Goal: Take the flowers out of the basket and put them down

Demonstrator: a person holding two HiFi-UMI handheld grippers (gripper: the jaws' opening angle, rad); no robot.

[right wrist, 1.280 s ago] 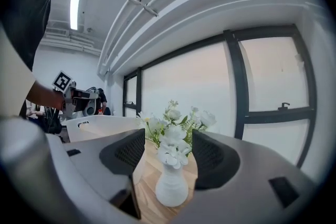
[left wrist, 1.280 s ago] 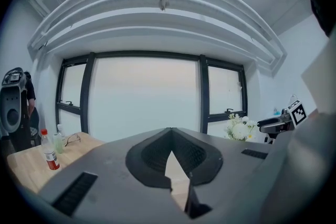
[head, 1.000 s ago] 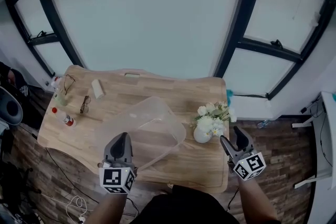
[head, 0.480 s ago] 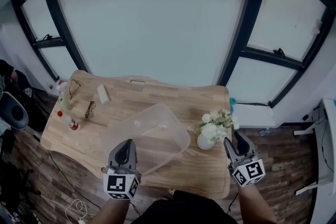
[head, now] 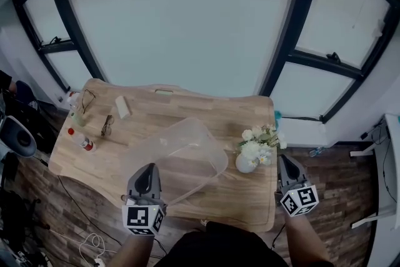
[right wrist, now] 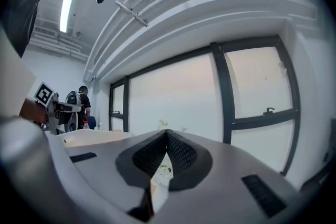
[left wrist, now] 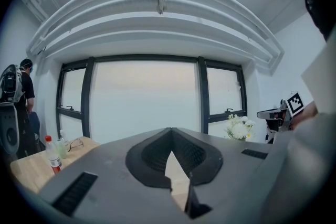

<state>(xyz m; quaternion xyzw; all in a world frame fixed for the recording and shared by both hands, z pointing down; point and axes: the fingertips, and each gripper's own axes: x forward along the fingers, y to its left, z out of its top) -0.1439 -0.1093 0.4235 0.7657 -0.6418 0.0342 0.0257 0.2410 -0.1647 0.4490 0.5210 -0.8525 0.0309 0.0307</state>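
White flowers in a small round white vase stand on the wooden table, just right of the clear plastic basket, which looks empty. My right gripper is near the table's front right corner, a little right of the vase, shut with nothing between its jaws. My left gripper hovers at the basket's near edge, also shut and empty. In the left gripper view the flowers show at the right beyond my left gripper. A few petals peek over my right gripper.
At the table's left end are a red-capped bottle, a green-tinted bottle, two pairs of glasses, and a white block. A person stands beyond that end. Large windows lie behind the table.
My right gripper's jaws have closed from wide open and it has drifted slightly right of the vase. The left gripper has hardly moved.
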